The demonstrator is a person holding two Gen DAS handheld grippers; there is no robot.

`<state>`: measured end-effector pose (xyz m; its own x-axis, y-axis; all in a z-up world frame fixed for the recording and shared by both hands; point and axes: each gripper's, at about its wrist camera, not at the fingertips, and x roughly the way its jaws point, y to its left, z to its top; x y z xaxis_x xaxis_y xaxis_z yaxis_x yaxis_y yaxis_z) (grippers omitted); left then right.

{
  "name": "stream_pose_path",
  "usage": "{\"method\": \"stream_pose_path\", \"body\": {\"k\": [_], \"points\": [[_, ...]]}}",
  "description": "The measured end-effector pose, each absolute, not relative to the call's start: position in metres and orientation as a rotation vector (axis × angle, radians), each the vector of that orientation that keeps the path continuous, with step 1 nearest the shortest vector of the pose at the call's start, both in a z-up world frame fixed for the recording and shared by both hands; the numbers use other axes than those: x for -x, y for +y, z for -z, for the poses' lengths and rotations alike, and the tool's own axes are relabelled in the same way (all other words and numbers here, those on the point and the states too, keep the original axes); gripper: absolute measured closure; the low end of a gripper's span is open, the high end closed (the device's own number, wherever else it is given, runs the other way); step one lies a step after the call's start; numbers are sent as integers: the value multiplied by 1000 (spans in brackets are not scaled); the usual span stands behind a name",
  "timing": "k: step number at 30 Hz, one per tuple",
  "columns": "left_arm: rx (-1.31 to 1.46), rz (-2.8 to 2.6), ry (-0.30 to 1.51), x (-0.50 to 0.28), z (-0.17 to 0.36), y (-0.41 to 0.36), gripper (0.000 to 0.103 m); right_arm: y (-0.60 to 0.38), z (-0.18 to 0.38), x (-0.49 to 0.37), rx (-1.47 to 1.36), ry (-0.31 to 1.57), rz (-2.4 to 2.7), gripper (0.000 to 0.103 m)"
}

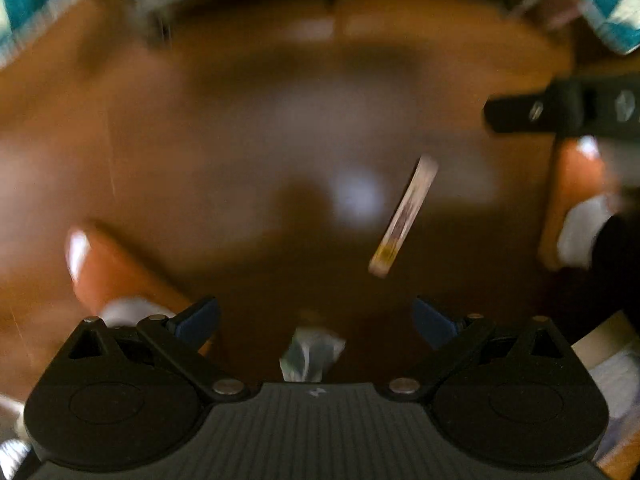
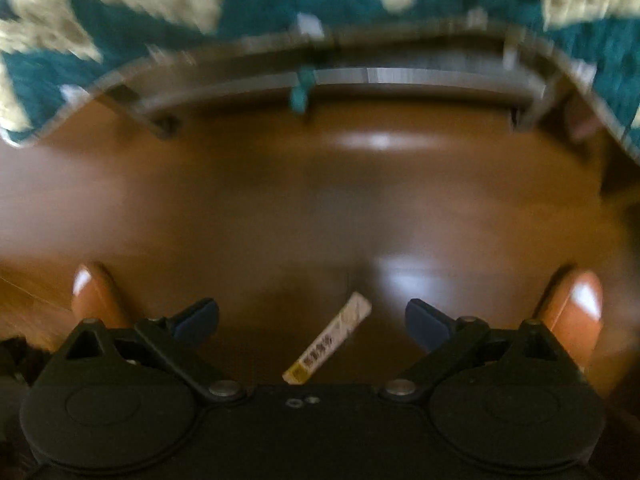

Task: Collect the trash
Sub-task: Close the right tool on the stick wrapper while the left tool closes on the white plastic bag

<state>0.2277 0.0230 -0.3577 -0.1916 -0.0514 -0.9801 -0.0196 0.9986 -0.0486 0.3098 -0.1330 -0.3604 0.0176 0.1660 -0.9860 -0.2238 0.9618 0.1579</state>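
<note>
Both views are motion-blurred. A long thin printed wrapper strip (image 1: pixel 404 216) lies on the brown wooden table (image 1: pixel 200 140), ahead and right of my left gripper (image 1: pixel 316 320), which is open and empty. A crumpled whitish wrapper (image 1: pixel 310 354) lies just below and between its blue-padded fingers. In the right wrist view the same strip (image 2: pixel 328 340) lies between the fingers of my right gripper (image 2: pixel 312 316), which is open and holds nothing. Part of the right gripper also shows at the left wrist view's right edge (image 1: pixel 560 112).
A teal and cream rug (image 2: pixel 280 0) lies beyond the table's far edge, which has a grey metal rail (image 2: pixel 400 76). Orange rounded chair backs (image 2: pixel 96 296) (image 2: pixel 576 308) stand at both sides. A white paper or box (image 1: pixel 612 364) shows at the lower right.
</note>
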Motion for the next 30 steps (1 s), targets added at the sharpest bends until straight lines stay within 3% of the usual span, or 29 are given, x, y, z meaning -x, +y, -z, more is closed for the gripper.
{"method": "stream_pose_path", "body": {"k": [5,14,30], "points": [[58,25,2043,-202,437,19,0,-134,426,-304,49,1654,-247,7],[-23,92,2266,-164,532,2,0,-134,519,-291,-3,1828,-173,13],[43,94,2345,-134,599,7,1,-136,571,-286,-69,1917,-78,37]]}}
